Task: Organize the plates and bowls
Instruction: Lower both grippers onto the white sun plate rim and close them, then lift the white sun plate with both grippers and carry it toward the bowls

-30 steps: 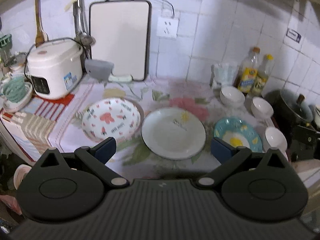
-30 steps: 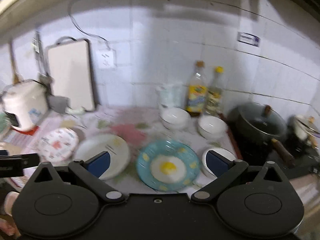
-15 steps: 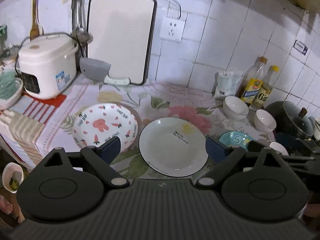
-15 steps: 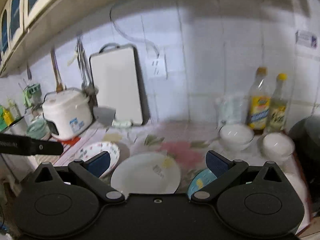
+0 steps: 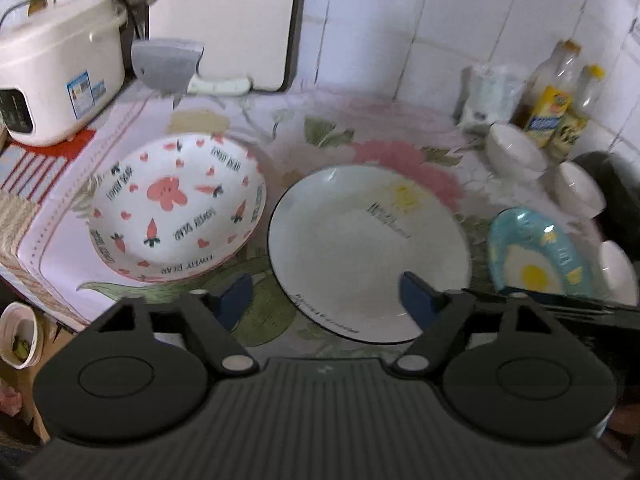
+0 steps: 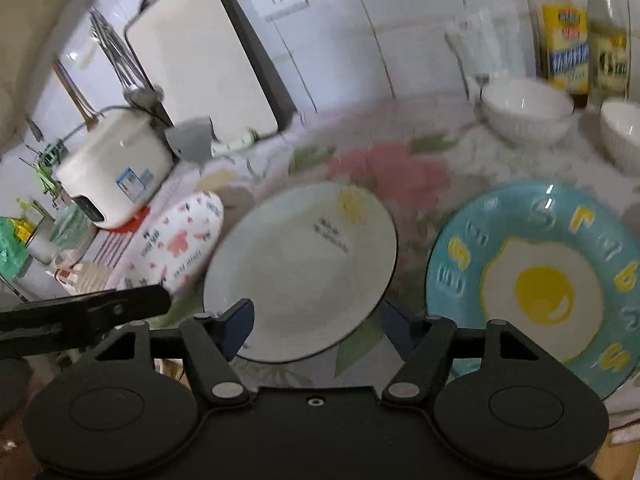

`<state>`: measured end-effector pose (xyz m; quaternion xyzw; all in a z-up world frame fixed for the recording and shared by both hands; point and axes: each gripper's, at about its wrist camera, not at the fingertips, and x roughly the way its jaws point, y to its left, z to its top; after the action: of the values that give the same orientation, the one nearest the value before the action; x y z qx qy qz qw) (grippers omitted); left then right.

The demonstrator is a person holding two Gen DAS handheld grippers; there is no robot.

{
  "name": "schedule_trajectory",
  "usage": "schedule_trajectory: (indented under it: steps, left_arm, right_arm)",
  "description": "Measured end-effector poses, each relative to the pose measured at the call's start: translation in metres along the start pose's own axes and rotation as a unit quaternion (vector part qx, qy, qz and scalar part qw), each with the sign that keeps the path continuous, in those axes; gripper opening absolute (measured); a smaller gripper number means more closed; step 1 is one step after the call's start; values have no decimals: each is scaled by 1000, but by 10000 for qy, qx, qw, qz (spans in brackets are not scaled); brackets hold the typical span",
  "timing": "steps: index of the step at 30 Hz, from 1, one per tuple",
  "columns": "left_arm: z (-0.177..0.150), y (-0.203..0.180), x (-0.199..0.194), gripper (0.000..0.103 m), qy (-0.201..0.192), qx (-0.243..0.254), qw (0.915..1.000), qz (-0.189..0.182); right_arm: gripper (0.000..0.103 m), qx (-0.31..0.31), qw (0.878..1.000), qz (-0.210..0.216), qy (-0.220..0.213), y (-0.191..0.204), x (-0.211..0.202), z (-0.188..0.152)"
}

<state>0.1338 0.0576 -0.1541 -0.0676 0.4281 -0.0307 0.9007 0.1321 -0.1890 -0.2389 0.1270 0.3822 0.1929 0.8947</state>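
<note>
Left tool [image 5: 326, 294] hangs low over the near edge of the white plate [image 5: 368, 252]; its jaws have just been narrowing but stand apart, nothing pressed between them. Right tool [image 6: 316, 320] sits over the same white plate's near rim [image 6: 300, 272], jaws also just narrowing, still apart, gripping nothing, though blur makes rim contact hard to judge. Plates lie in a row on the floral bench [image 5: 360, 128]: carrot-pattern plate [image 5: 176, 206] on the left, white plate in the middle, blue egg plate [image 6: 536, 276] on the right, each apart from the next. Behind the blue plate, small white bowls [image 5: 514, 152] stand near two oil bottles [image 6: 564, 28]. Further back left, a rice cooker [image 5: 56, 68], a cleaver [image 5: 168, 64] and a cutting board [image 5: 228, 16] leaning on the tiled wall.
</note>
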Motion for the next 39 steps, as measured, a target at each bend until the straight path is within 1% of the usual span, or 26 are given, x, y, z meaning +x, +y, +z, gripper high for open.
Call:
schedule_trajectory:
  steps: [2, 3, 5, 6, 7, 8, 9, 11, 12, 13, 14, 15, 16, 17, 20, 24, 25, 29, 30, 34, 36, 39]
  left_arm:
    - [-1, 4, 14, 70, 154, -97, 9998, -37]
    - [-1, 6, 22, 69, 206, -160, 9997, -30]
    - [-2, 9, 37, 67, 194, -264, 9995, 3]
    - [-3, 10, 45, 66, 232, -367, 9990, 92]
    - [-3, 12, 51, 62, 272, -459, 9985, 123]
    - [-3, 14, 56, 60, 283, -564, 9980, 85]
    - [-3, 15, 59, 59, 293, -646, 9975, 49]
    - [-3, 16, 66, 45, 331, -694, 9970, 63]
    - [-3, 17, 69, 42, 353, -692, 9969, 104]
    - [-5, 17, 71, 35, 379, -701, 9967, 144]
    - [-6, 18, 72, 30, 407, -716, 9965, 149]
    - [-7, 20, 74, 28, 446, -750, 9961, 129]
    - [-9, 22, 76, 20, 494, -781, 9956, 129]
    - [-10, 24, 78, 18, 533, -830, 9951, 92]
    - [-12, 30, 80, 18, 495, -1013, 9936, -30]
    - [-13, 28, 84, 20, 439, -1041, 9936, -14]
    - [-14, 27, 84, 20, 408, -1026, 9939, 18]
    - [-20, 18, 79, 23, 192, -888, 9952, 357]
    - [-21, 16, 78, 23, 170, -863, 9954, 369]
    - [-22, 10, 73, 23, 116, -676, 9970, 363]
    - [-22, 8, 70, 23, 116, -677, 9971, 342]
    - [-20, 0, 65, 23, 75, -428, 9984, 365]
  right_arm:
    - [69, 245, 9996, 64, 110, -4, 7, -3]
    - [65, 335, 9993, 75, 120, -6, 12, -4]
    - [61, 536, 9985, 46, 136, -10, 20, -7]
    - [58, 624, 9980, 30, 113, -11, 24, -10]
    - [56, 696, 9975, 7, 76, -11, 26, -13]
    - [50, 787, 9969, -45, 19, -10, 29, -16]
    - [49, 847, 9964, -93, -37, -11, 31, -18]
    - [46, 837, 9961, -213, -158, -8, 34, -20]
    - [41, 758, 9964, -311, -196, -7, 35, -22]
    - [37, 665, 9967, -406, -213, -7, 38, -23]
    - [27, 603, 9968, -477, -205, -8, 40, -23]
    - [25, 615, 9968, -453, -233, -10, 41, -24]
    - [25, 658, 9966, -427, -244, -12, 42, -22]
    - [25, 686, 9965, -415, -246, -13, 43, -22]
    - [25, 599, 9969, -453, -236, -13, 48, -21]
    - [26, 531, 9971, -407, -349, -15, 50, -23]
    - [26, 473, 9977, -373, -295, -15, 50, -21]
    - [26, 382, 9988, -168, -259, -11, 41, -23]
    - [26, 367, 9990, -163, -210, -11, 40, -23]
    - [26, 369, 9988, -99, -301, -15, 33, -22]
    - [27, 267, 9991, -74, -335, -15, 29, -19]
    - [27, 59, 9992, -191, -356, -13, 24, -16]
